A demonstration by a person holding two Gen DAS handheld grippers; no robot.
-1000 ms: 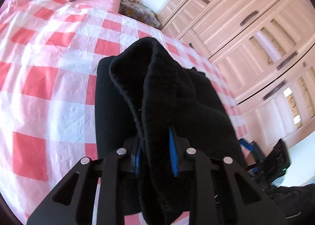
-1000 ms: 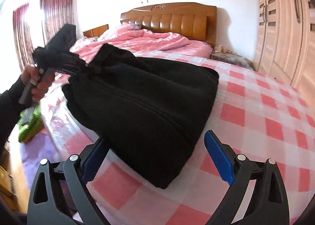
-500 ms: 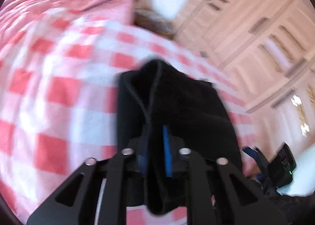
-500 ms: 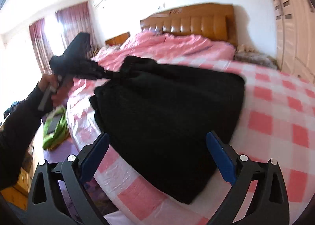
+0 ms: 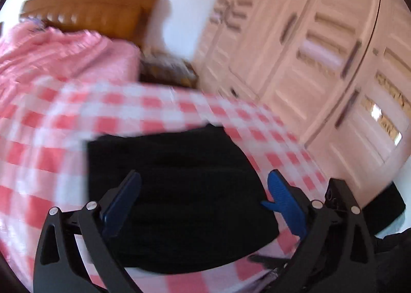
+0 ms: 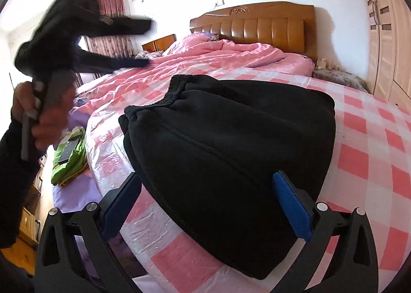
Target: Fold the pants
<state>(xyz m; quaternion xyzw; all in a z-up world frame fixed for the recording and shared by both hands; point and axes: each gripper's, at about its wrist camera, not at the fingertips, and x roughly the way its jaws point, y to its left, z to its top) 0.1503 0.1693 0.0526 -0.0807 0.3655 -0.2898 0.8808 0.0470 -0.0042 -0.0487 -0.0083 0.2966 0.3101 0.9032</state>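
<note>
The black pants [image 6: 231, 144] lie folded in a thick bundle on the pink checked bed cover [image 6: 372, 139], near the bed's front edge, waistband at the far left. They also show in the blurred left wrist view [image 5: 174, 190]. My left gripper [image 5: 203, 195] is open and empty, raised above the bundle; it also shows in the right wrist view [image 6: 143, 41], held high at the left by a hand. My right gripper [image 6: 205, 198] is open and empty, its blue pads [image 6: 290, 200] on either side of the bundle's near end.
A pink quilt [image 6: 218, 54] lies bunched before the wooden headboard [image 6: 269, 26]. Wardrobe doors [image 5: 321, 62] stand along the right side. A green cloth with a phone [image 6: 69, 152] lies beside the bed at the left.
My left gripper has let go of the pants' edge, opened and lifted up and away. The pants now lie flat on the bed. My right gripper stays open.
</note>
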